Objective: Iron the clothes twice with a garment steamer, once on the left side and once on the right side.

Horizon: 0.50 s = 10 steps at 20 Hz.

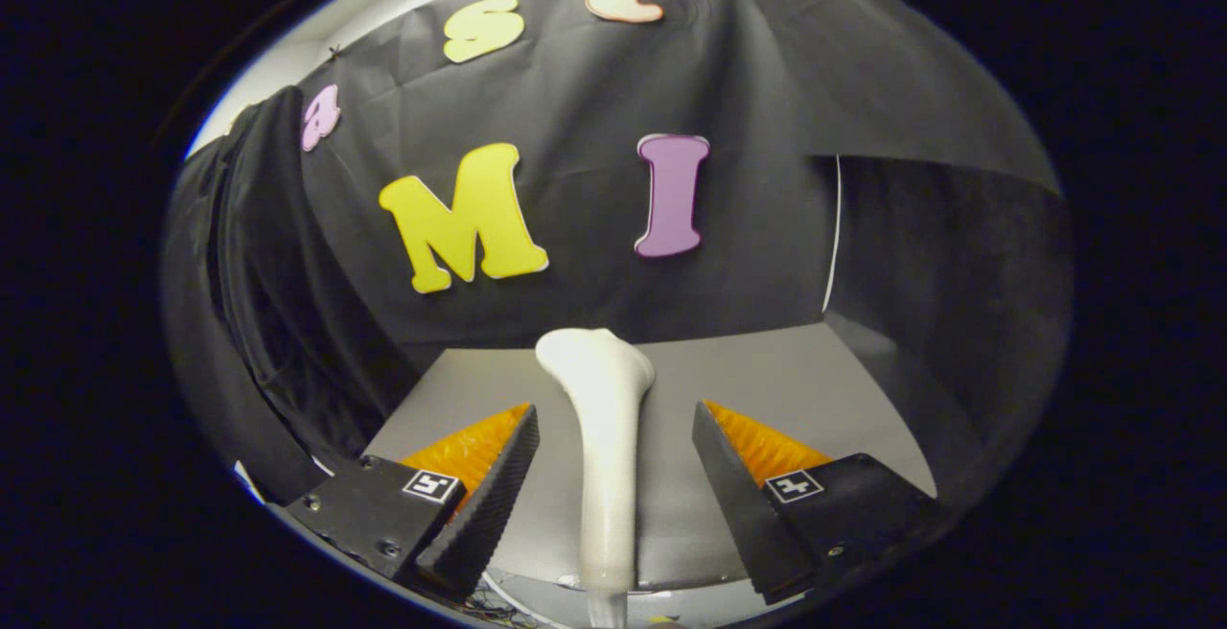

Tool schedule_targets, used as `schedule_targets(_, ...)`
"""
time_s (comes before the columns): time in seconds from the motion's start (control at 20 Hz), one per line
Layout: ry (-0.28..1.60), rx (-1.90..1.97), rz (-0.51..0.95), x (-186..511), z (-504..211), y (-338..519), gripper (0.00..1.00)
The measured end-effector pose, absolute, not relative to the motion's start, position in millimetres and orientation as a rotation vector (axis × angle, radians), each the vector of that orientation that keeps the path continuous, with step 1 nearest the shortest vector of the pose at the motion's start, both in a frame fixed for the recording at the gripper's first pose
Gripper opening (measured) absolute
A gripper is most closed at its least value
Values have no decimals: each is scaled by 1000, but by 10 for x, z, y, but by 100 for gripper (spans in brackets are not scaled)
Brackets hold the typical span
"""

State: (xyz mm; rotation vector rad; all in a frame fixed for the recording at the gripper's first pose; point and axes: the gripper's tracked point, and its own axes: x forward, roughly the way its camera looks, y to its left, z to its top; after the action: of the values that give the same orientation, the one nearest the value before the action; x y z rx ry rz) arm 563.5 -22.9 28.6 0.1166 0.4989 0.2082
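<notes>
A white garment steamer point(606, 418) stands upright on the grey surface point(815, 370); black clothes point(259, 322) hang at far left.

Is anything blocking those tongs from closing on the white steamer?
Nothing visible. The tongs are open, and the white steamer stands upright between their fingers, with a bare gap on each side above the grey table.

The gripper point(613, 432) has its two fingers wide apart, and nothing is pressed between them. Each finger point(484, 504) is black, with a ribbed inner pad and an orange part behind it. Each finger base carries a small square marker. The two tips point forward, at about the same height.
</notes>
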Motion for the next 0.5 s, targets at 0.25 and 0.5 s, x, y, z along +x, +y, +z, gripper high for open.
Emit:
schedule_targets(0.25, 684, 195, 283, 5927, -166, 21, 92)
schedule_targets(0.5, 771, 235, 282, 5972, -321, 97, 71)
